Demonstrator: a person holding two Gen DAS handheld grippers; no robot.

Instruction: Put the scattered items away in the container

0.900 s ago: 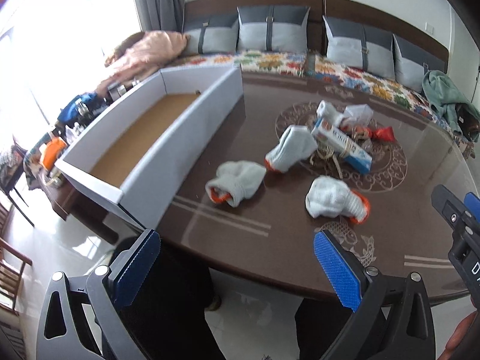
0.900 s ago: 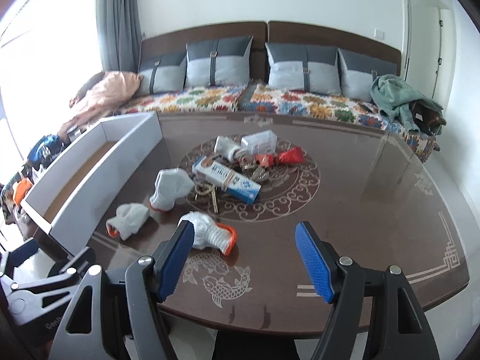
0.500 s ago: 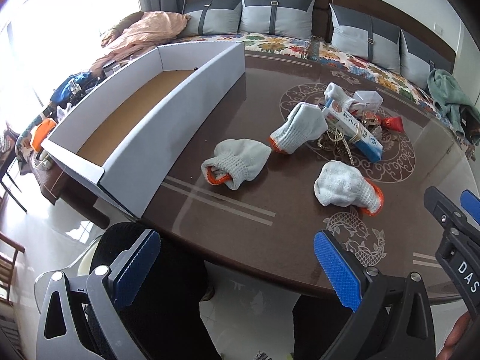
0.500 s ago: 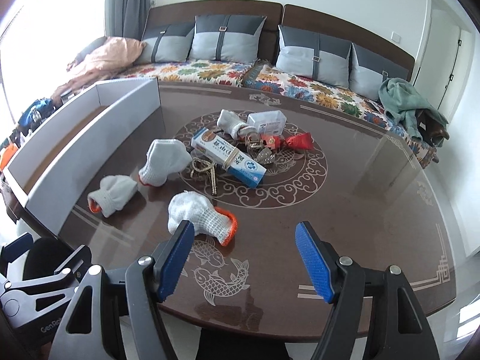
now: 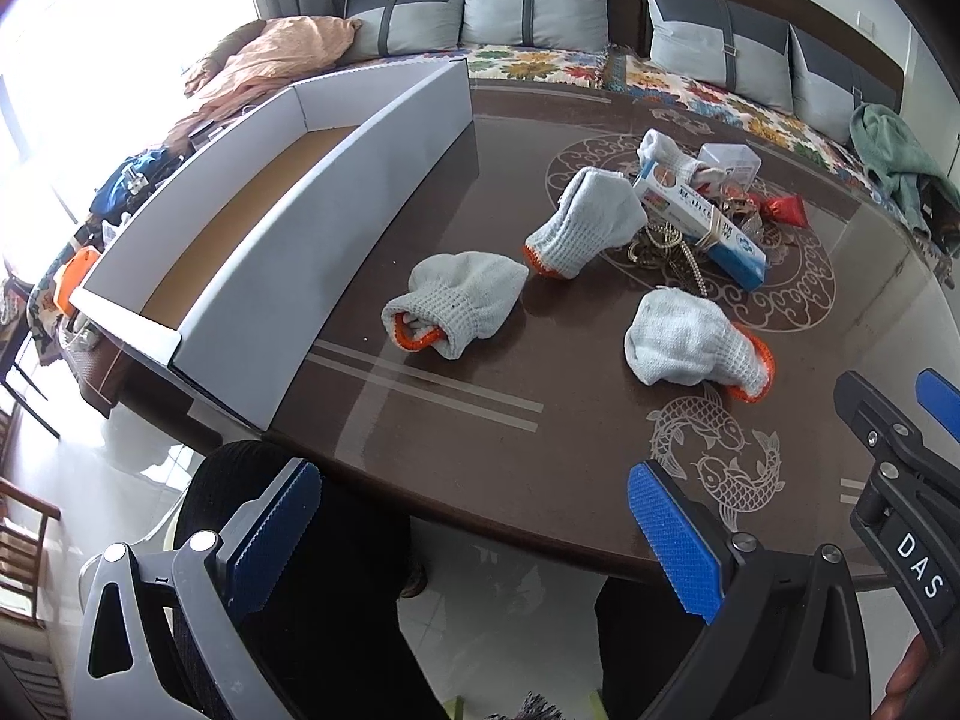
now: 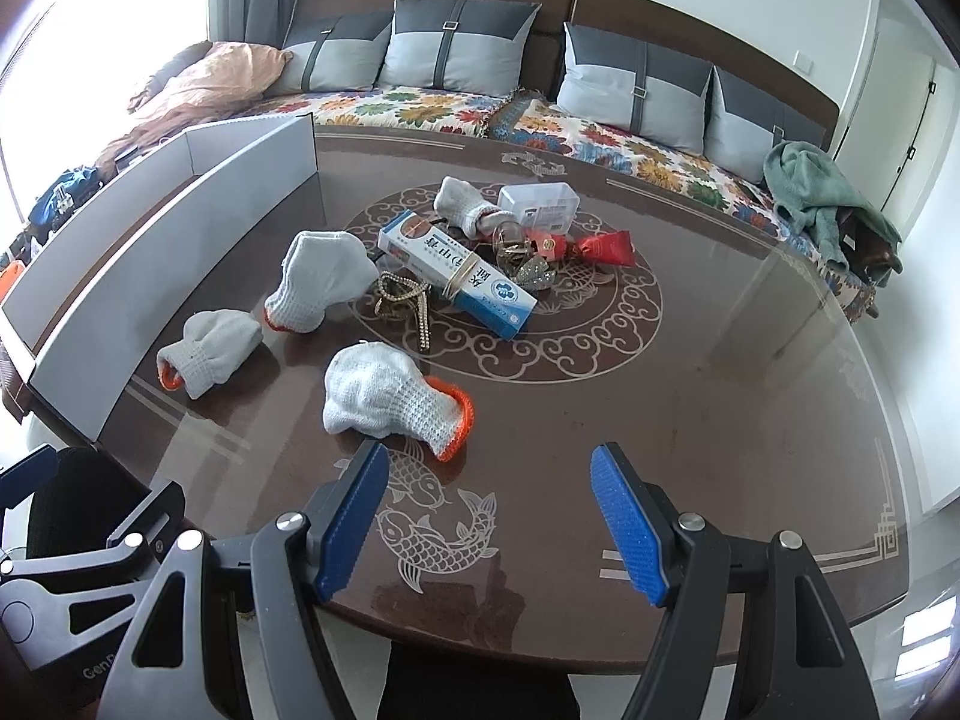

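Note:
A long white cardboard box [image 5: 336, 180] [image 6: 168, 228] with a brown floor lies on the left of the dark table. Three white knit gloves with orange cuffs lie near it: a left one [image 5: 456, 306] [image 6: 210, 351], a middle one [image 5: 585, 222] [image 6: 321, 279] and a near one [image 5: 690, 345] [image 6: 384, 393]. Behind them is a pile with a blue-and-white carton [image 5: 702, 222] [image 6: 456, 273], gold chains [image 6: 402, 300], a clear plastic box [image 6: 540, 204] and red wrappers [image 6: 600, 246]. My left gripper [image 5: 474, 528] hangs open over the table's near edge. My right gripper [image 6: 489, 516] is open just short of the near glove.
A sofa [image 6: 480, 72] with grey cushions and a flowered cover runs along the far side. A green cloth [image 6: 828, 192] lies at its right end, a peach blanket [image 5: 270, 60] at its left. The table's right half [image 6: 750, 360] is bare glass.
Both grippers have moved forward and tilted down toward the table. The gloves and the box now look closer and lower in both views. Nothing on the table has moved.

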